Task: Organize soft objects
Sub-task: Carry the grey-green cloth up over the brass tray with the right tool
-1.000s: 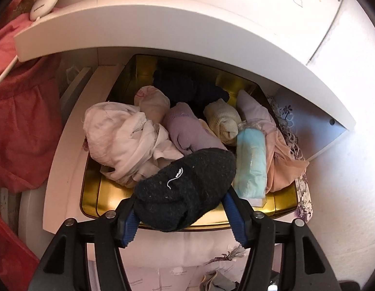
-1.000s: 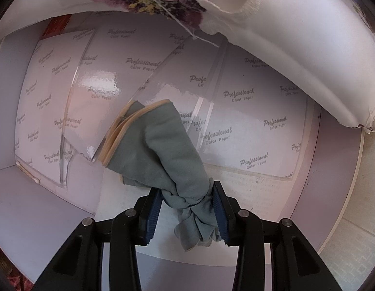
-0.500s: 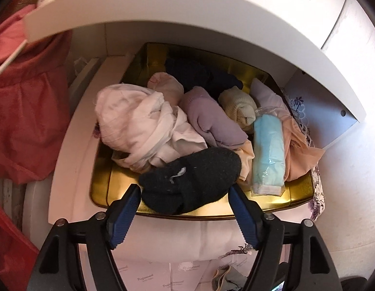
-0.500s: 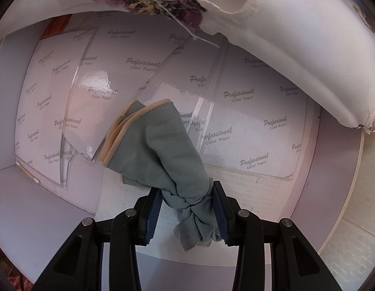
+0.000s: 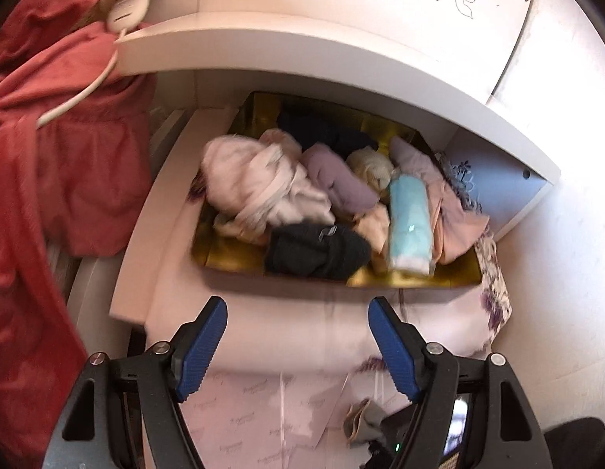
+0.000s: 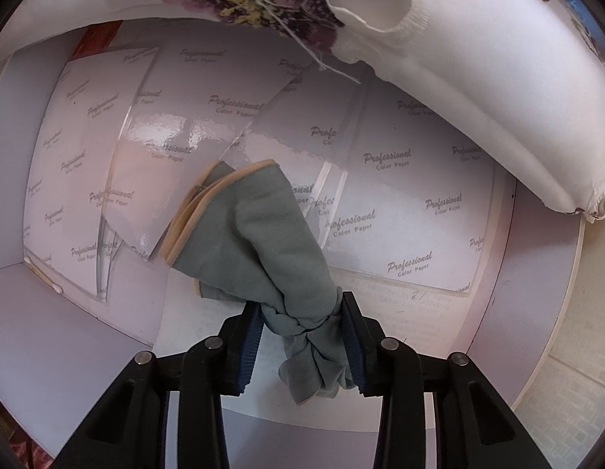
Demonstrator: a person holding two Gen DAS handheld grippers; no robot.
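Gold tray [image 5: 419,282] holding black sock [image 5: 318,251], left hand-held gripper [image 5: 298,348] spread

My black knit sock [image 5: 316,252] lies bunched at the gold tray's [image 5: 415,283] front edge; my right jaws pinch a twisted grey-green sock [image 6: 263,242], tan-cuffed.

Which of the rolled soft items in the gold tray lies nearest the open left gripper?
The black knit bundle, at the front edge of the gold tray, lies closest to the left gripper. The pale pink, lilac and cream bundles sit farther back.
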